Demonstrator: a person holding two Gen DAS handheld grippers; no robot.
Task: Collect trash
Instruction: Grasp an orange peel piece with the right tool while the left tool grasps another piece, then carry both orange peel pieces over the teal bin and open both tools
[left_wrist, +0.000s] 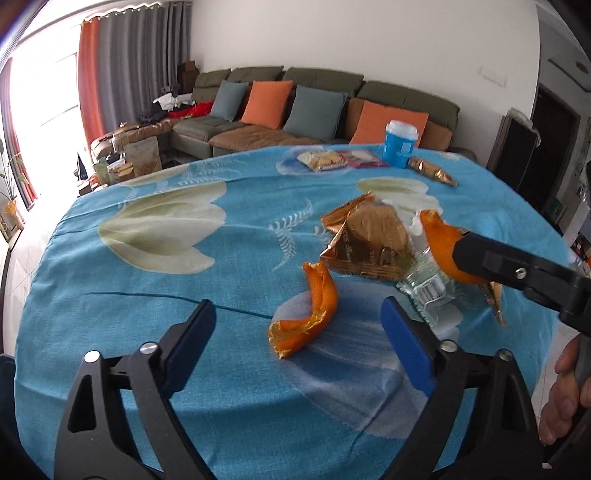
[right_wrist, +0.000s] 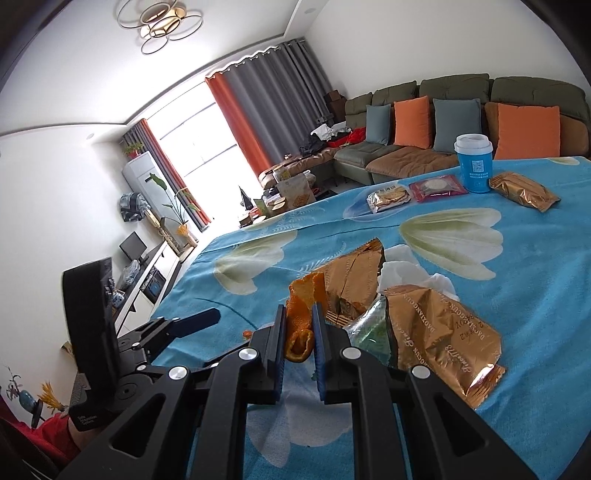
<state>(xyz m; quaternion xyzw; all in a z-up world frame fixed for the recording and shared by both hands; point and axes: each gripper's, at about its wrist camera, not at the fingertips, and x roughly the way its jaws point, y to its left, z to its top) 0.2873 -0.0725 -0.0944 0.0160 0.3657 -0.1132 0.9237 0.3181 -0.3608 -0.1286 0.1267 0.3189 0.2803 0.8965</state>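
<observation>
A curled orange peel (left_wrist: 308, 314) lies on the blue flowered tablecloth (left_wrist: 147, 295), between and just beyond my open left gripper (left_wrist: 299, 325). My right gripper (right_wrist: 299, 314) is shut on a second orange peel (right_wrist: 301, 306) and holds it above the cloth; that peel also shows in the left wrist view (left_wrist: 441, 243). Behind it sits a pile of trash: torn gold wrappers (left_wrist: 369, 240), a clear crinkled wrapper (left_wrist: 428, 288) and a white tissue (right_wrist: 402, 269). In the right wrist view a gold wrapper (right_wrist: 443, 332) lies right of the fingers.
At the table's far side stand a blue cup with a white lid (left_wrist: 400, 144), a sealed gold snack pack (left_wrist: 432, 170), a cracker pack (left_wrist: 321, 160) and a pink packet (left_wrist: 360, 158). A sofa with cushions (left_wrist: 314, 107) is beyond the table.
</observation>
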